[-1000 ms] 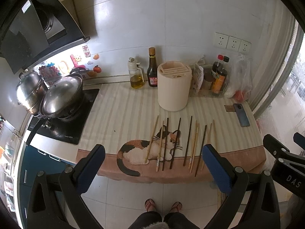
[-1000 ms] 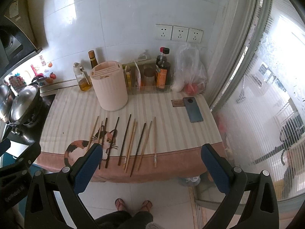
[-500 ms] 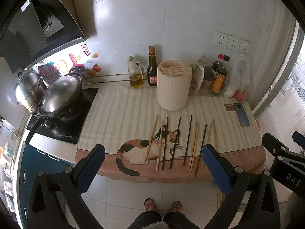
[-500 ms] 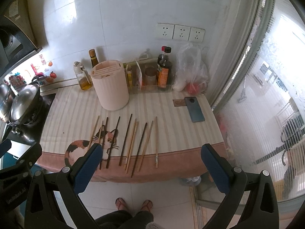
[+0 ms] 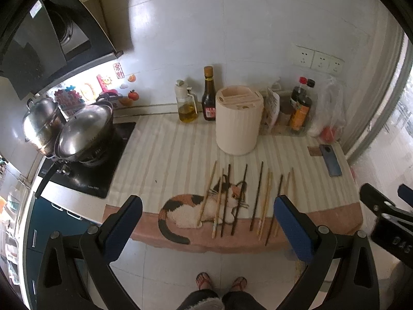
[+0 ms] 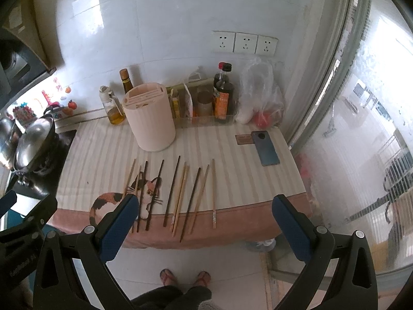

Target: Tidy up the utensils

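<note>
Chopsticks (image 5: 260, 196), slender wooden rods, lie side by side.

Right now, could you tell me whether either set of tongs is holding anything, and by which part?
Nothing is held. The left tongs and right tongs are both open and empty, with the chopsticks lying on the counter.

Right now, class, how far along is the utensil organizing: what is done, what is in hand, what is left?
Done: nothing visible. The slots of the beige utensil holder hold no chopsticks. In hand: nothing. The left gripper and right gripper are both open, held short of the counter. Left: all the chopsticks lie loose in a row on the cat-print mat, so every one has yet to be gathered.
</note>
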The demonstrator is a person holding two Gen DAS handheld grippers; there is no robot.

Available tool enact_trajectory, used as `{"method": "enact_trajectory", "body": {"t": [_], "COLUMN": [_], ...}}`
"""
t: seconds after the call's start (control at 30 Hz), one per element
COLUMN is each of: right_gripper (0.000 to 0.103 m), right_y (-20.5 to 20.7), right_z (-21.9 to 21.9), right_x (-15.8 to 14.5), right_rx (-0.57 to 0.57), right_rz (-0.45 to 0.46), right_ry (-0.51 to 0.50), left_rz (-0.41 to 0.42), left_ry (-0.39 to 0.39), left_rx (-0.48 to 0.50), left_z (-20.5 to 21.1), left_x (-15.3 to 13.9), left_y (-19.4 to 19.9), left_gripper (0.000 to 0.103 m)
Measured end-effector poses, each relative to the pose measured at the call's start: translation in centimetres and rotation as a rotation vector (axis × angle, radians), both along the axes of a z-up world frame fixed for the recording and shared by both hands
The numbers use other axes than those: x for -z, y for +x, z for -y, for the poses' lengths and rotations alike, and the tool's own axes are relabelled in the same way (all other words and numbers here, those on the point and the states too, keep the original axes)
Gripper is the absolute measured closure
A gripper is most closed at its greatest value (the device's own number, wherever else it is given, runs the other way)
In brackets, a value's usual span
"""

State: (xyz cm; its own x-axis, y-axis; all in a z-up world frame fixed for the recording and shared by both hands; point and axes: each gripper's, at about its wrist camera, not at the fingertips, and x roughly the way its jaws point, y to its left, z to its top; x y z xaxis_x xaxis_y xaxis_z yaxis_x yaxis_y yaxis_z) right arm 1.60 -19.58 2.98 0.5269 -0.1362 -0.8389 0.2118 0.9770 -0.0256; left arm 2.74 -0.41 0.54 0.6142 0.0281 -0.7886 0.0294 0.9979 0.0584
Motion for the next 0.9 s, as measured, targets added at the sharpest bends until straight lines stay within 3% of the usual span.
{"method": "enact_trajectory", "body": {"t": [0.13, 0.27, 0.33, 0.47, 0.67, 0.77, 0.83, 0.9], "right_gripper": [0.000, 0.000, 0.005, 0.021, 0.041, 0.054, 0.065, 0.065], "right_y": [1.3, 3.3, 4.6, 6.9, 9.9, 11.1, 11.9, 12.8], "right_z": [1.7, 3.3, 4.0, 4.6, 5.0, 4.7, 4.5, 3.8], "right_x": [1.3, 4.7, 6.8, 11.2, 18.2, 21.6, 23.6, 25.1], "right_rx": [-0.008, 0.001, -0.002, -0.020, -0.011, -0.002, 0.007, 0.020], "right_rz": [0.056, 0.025, -0.001, -0.072, -0.193, -0.250, -0.280, -0.311], "right_ry": [0.046, 0.079, 0.102, 0.140, 0.240, 0.286, 0.328, 0.351], "left_rz": [0.047, 0.025, 0.003, -0.082, -0.287, -0.373, -0.418, -0.470], "left_ry": [0.053, 0.088, 0.092, 0.121, 0.110, 0.112, 0.117, 0.097], "left_rx": [-0.050, -0.099, -0.115, -0.124, -0.104, -0.066, -0.034, 0.000], "left_z": [-0.1, -0.5, -0.7, -0.8, -2.3, -2.8, -2.7, -3.0], "left_x": [1.7, 4.8, 6.4, 10.5, 18.2, 22.2, 24.5, 26.7], "left_y": [1.8, 4.3, 5.4, 8.1, 12.3, 14.2, 15.4, 16.6], "left_gripper": [0.000, 0.000, 0.000, 0.000, 0.000, 0.023, 0.048, 0.054]}}
